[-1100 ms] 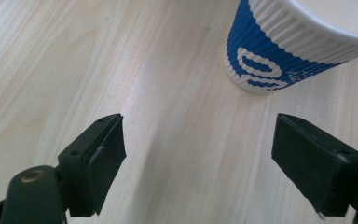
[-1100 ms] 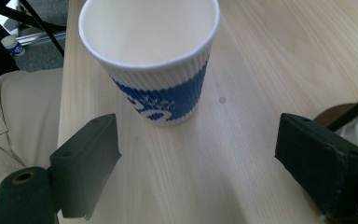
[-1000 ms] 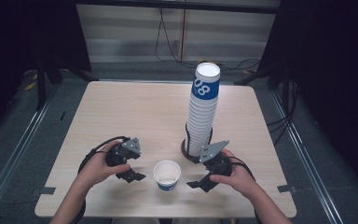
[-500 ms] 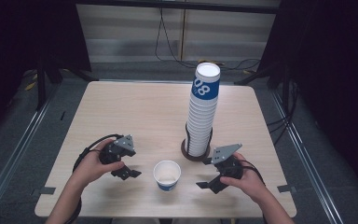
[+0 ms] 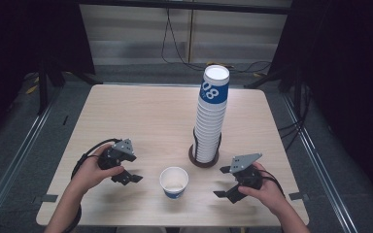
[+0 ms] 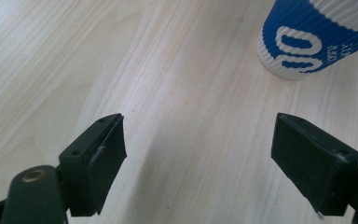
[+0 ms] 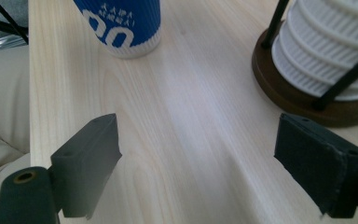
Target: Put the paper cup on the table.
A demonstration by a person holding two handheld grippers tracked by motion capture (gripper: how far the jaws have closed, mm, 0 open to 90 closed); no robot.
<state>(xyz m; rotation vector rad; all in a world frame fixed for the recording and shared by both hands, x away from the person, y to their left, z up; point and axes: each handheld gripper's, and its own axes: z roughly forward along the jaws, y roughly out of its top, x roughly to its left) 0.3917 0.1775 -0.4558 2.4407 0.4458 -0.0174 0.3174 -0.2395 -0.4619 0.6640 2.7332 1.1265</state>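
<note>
Standing upright near the table's [image 5: 126,107] front edge, the single paper cup [image 5: 174,182] looks light and crushable, best pinched gently at its ribbed wall by the empty, open left gripper [image 5: 132,176] or right gripper [image 5: 222,182] flanking it.

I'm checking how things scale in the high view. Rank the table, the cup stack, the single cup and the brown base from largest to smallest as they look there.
1. Table
2. Cup stack
3. Single cup and brown base: they look about alike across, and the stack hides much of the base, so I won't rank them.
</note>
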